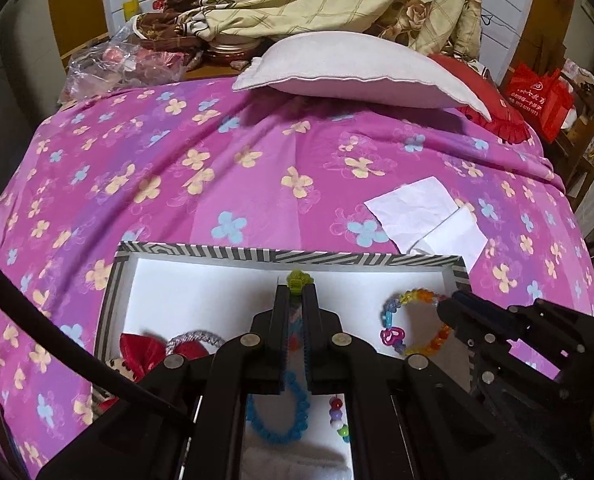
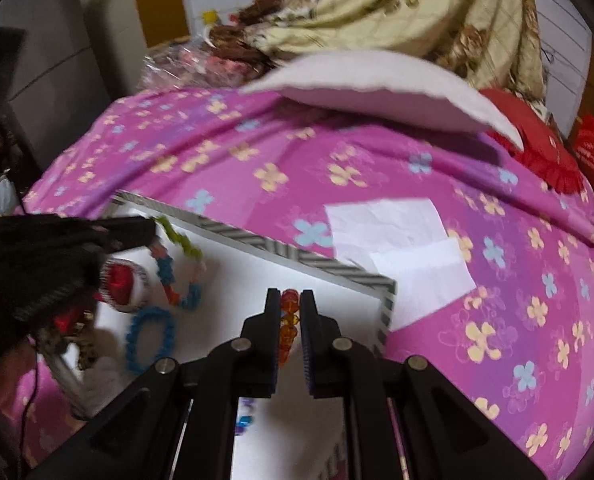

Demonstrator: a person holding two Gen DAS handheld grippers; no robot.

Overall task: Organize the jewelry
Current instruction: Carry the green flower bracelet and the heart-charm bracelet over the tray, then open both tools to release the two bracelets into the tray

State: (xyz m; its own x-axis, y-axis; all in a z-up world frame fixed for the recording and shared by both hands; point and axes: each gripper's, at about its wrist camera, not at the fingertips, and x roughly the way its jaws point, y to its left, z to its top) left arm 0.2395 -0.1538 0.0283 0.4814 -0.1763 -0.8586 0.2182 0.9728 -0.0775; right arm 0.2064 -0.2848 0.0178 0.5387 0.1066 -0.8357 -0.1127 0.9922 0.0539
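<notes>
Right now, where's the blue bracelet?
The blue bracelet lies flat in the white box, left of the right tool in its view, just below the hanging bead string and near the red bow.

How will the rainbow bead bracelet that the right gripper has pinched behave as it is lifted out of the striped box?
The rainbow bead bracelet probably stays a loose, floppy loop, since it sags from the right gripper. It looks light: small translucent beads. The smooth orange beads between the fingers might slip or roll.
</notes>
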